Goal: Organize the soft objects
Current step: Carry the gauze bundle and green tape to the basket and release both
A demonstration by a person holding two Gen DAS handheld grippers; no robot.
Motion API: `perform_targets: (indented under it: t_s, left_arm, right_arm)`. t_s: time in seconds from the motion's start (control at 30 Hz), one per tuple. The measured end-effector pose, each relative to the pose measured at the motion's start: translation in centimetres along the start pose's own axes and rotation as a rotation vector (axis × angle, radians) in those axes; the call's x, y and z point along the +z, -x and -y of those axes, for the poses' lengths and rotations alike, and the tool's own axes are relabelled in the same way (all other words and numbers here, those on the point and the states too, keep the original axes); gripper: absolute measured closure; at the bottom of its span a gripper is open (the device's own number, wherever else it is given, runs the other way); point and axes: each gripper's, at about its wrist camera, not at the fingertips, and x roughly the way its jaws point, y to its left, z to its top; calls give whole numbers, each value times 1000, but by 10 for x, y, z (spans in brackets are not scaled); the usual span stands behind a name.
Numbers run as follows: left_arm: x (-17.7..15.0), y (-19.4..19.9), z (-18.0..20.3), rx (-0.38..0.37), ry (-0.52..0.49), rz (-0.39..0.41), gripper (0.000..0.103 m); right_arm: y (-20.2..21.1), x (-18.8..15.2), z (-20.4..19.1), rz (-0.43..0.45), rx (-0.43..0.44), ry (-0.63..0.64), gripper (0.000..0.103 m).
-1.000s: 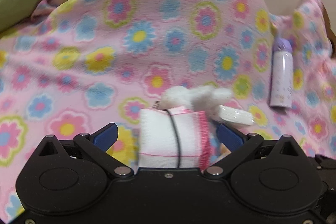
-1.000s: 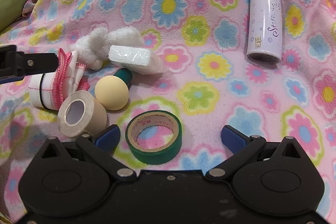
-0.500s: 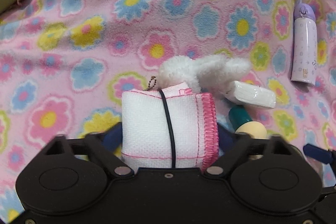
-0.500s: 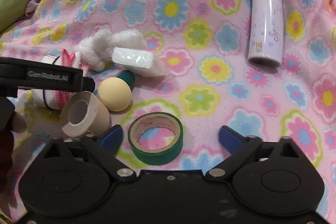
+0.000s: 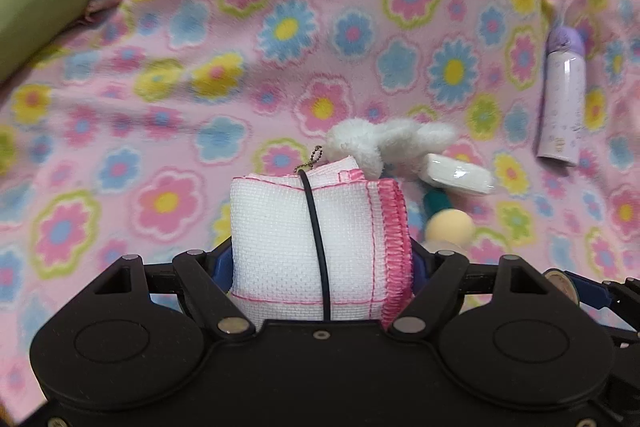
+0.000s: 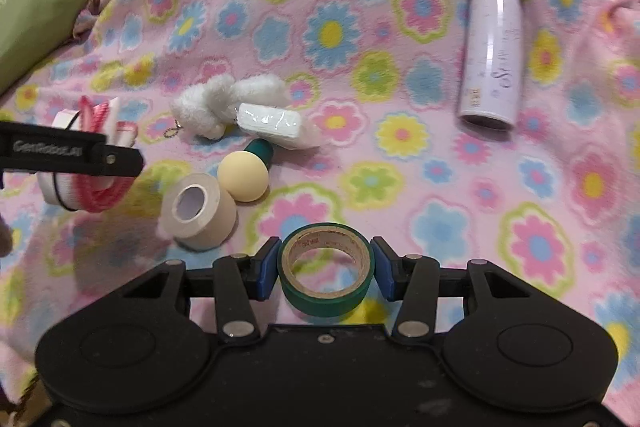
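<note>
My left gripper (image 5: 322,263) is shut on a folded white cloth with pink stitching (image 5: 316,247), bound by a black elastic band; the cloth also shows at the left of the right wrist view (image 6: 92,163), held above the blanket. My right gripper (image 6: 325,269) is shut on a green tape roll (image 6: 326,271). A white fluffy plush with a ball chain (image 6: 224,103) and a wrapped tissue pack (image 6: 268,121) lie on the blanket, behind the cloth in the left wrist view, where the plush (image 5: 376,143) is just beyond it.
A floral pink blanket (image 6: 360,39) covers the surface. A beige tape roll (image 6: 198,211), a cream ball with a teal handle (image 6: 244,177) and a lilac bottle (image 6: 492,47) lie on it. A green cushion (image 6: 32,15) sits at the far left.
My left gripper closed on the cloth and lifted it. My right gripper moved forward and closed on the green tape roll.
</note>
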Motion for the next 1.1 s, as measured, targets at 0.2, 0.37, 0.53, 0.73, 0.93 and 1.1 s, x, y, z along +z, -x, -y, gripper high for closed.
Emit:
perform_targets:
  t_s: [0.2,0.37,0.53,0.73,0.93,1.1]
  left_arm:
    - [-22,60,14,4,-28,24,30]
    - [-50,107,26,-17,-47,27,30]
    - [-84,142,36,-46,-46,22,30]
    - [-119,169,45,-77,-43,9,30]
    - [-141,186,49,-67,-34,6,30]
    - [-156,193,46,-57,-19,-13,30]
  right_arm:
    - [71,-15,4,66,42,-29,56]
    - [130,-41,6,107,98,-82,55]
    - [180,-74,12,115,150,-160,55]
    - [217,-108,15,130,164,-207,55]
    - [243,-129,17,141,144,-242,55]
    - [252,-146,15,115,94,-239,55]
